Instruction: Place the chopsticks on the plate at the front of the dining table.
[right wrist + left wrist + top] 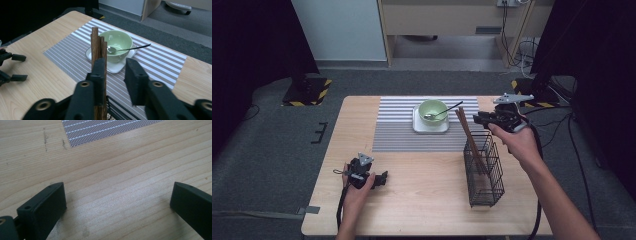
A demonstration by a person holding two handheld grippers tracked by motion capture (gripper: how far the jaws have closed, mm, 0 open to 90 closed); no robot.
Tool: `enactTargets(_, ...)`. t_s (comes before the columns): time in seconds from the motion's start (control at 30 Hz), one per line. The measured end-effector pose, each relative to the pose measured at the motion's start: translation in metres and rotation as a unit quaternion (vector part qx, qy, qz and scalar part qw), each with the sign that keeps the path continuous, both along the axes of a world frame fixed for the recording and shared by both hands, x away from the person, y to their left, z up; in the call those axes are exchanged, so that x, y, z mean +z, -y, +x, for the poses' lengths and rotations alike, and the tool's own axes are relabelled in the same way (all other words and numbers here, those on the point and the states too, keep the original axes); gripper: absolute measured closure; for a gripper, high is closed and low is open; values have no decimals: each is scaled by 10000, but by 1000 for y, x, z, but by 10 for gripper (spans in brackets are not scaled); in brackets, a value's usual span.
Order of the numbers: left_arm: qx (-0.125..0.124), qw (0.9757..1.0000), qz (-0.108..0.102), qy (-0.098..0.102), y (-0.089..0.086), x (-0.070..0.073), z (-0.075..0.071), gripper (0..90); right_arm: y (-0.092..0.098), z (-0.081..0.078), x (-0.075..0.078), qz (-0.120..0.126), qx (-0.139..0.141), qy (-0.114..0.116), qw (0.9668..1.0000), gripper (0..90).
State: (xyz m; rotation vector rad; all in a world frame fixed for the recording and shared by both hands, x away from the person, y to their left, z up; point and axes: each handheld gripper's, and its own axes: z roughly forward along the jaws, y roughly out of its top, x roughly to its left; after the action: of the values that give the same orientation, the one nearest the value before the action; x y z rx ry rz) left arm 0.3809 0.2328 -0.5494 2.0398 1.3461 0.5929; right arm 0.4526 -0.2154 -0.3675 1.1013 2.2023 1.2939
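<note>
Wire basket holds chopsticks; bowl holds spoon.

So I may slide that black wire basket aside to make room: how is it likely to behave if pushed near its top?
The wire basket looks tall and narrow, so a high push would probably tip it rather than slide it. Its open mesh suggests it is light for its size. The chopsticks lean out of it loosely and would likely rattle or shift.

**Where both hands are at**

Left hand rests low on the pale wooden surface, its black two-jaw left gripper with fingers spread wide. Right forearm reaches forward, black right gripper raised, fingers parted.
</note>
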Motion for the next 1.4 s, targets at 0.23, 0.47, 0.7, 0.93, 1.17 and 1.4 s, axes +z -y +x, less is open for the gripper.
enactTargets(0.23, 1, 10000, -1, 0, 0, 0, 0, 0, -14, 4, -5, 4, 62, -36, 10000, 602)
enactTargets(0.47, 1, 10000, -2, 0, 0, 0, 0, 0, -24, 7, -10, -19, 208, -75, 9998, 714)
enactTargets(0.7, 1, 10000, -1, 1, 0, 0, 0, 0, -27, 8, -15, -10, 281, -98, 9996, 803)
enactTargets(0.93, 1, 10000, -1, 0, 0, 0, 0, 0, -28, 10, -16, 39, 315, -166, 9994, 844)
enactTargets(1.17, 1, 10000, -1, -1, 0, 0, 0, 0, -24, 10, -16, 112, 332, -205, 9992, 847)
enactTargets(1.4, 0, 10000, -1, -1, 0, 0, 0, 0, -21, 11, -12, 205, 315, -217, 9991, 849)
